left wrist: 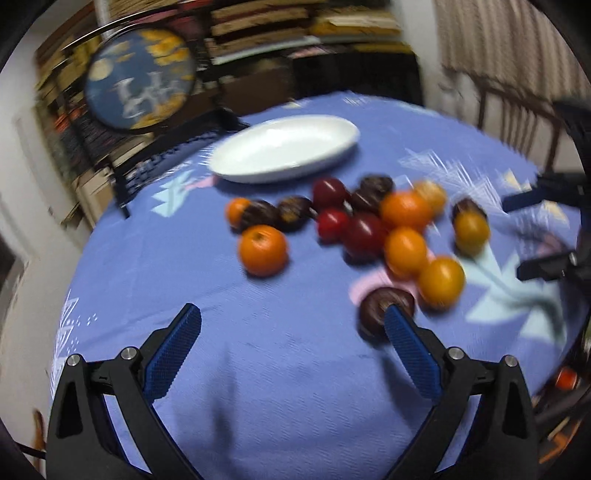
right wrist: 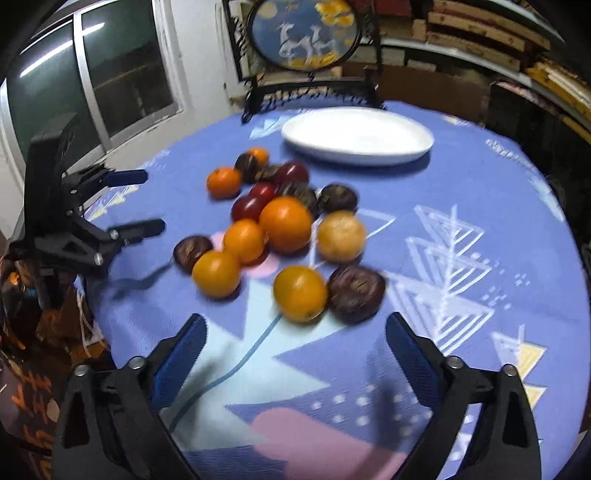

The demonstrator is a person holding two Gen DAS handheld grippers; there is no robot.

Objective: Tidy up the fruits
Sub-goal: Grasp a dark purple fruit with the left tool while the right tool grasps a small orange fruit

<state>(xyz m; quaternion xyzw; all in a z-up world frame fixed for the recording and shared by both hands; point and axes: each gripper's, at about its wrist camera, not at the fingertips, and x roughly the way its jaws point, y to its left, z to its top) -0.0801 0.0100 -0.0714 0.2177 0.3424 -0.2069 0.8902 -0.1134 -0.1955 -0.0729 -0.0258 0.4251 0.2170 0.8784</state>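
Observation:
Several oranges, red plums and dark purple fruits lie in a loose cluster on the blue tablecloth (left wrist: 280,369). An empty white oval plate (left wrist: 284,149) stands beyond them; it also shows in the right wrist view (right wrist: 356,134). My left gripper (left wrist: 293,321) is open and empty above bare cloth; a dark purple fruit (left wrist: 384,306) lies just behind its right finger, and an orange (left wrist: 263,250) is ahead. My right gripper (right wrist: 295,332) is open and empty, just short of an orange (right wrist: 300,294) and a dark purple fruit (right wrist: 356,293). The left gripper (right wrist: 135,205) shows open at the left.
A round framed picture on a dark stand (right wrist: 308,33) stands at the table's far edge behind the plate. Shelves with stacked boxes fill the background. The right gripper (left wrist: 532,236) shows at the right edge of the left wrist view. The round table drops off on all sides.

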